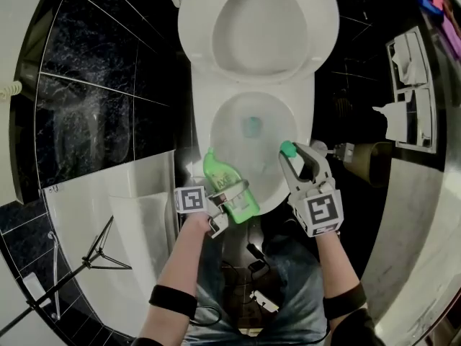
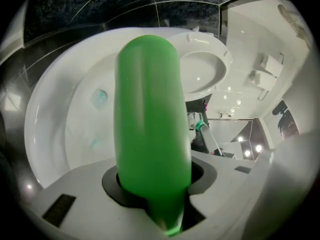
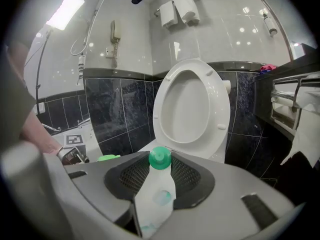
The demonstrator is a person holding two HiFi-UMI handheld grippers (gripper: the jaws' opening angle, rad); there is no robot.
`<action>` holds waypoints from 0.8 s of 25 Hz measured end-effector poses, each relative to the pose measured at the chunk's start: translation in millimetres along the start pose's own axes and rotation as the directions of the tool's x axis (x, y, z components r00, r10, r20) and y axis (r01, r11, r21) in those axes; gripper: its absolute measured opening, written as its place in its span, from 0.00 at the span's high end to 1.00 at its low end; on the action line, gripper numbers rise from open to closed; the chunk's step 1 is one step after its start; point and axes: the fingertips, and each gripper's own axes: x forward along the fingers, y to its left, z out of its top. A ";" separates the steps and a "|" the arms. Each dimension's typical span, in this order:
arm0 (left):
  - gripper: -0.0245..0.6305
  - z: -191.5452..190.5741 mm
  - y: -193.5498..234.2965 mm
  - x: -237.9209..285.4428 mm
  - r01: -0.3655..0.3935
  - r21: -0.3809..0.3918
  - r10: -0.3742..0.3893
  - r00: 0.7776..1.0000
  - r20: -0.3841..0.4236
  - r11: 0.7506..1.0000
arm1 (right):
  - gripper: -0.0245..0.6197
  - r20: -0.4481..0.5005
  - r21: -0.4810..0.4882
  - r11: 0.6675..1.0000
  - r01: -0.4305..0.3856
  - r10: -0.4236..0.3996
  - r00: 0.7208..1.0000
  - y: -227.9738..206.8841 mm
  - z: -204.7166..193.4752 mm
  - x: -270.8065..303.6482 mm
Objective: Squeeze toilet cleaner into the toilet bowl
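Note:
The white toilet has its lid (image 1: 263,24) raised, and blue-green water lies in the bowl (image 1: 248,132). My left gripper (image 1: 229,195) is shut on a green cleaner bottle (image 1: 225,184), held over the bowl's near left rim. In the left gripper view the bottle (image 2: 150,119) fills the middle between the jaws, with the bowl (image 2: 60,124) behind it. My right gripper (image 1: 294,156) is shut on a white tapered piece (image 3: 156,196) with a green cap (image 3: 160,158), at the bowl's near right rim. Past that cap the raised lid (image 3: 190,106) stands upright.
Dark tiled walls flank the toilet. A paper holder (image 1: 410,85) is on the right wall and a small bin (image 1: 374,163) is below it. A tripod (image 1: 94,254) stands at the lower left. A wall phone (image 3: 115,34) and paper rolls (image 3: 178,11) hang above.

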 end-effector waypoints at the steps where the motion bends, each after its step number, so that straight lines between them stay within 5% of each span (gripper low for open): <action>1: 0.70 7.1 -0.6 1.0 -0.003 0.006 0.003 1.000 -0.006 1.000 | 0.73 0.000 0.002 1.000 0.004 -0.004 1.000 -1.1 0.2 1.5; 16: 0.70 63.5 -15.5 45.8 -0.030 0.105 0.048 0.983 -0.177 0.994 | 0.73 0.011 0.030 0.996 0.086 -0.087 0.996 -25.0 2.4 7.0; 20: 0.70 66.4 -27.2 64.9 -0.010 0.233 0.066 0.970 -0.233 0.972 | 0.73 0.015 0.038 0.993 0.108 -0.109 0.994 -34.9 0.5 -0.8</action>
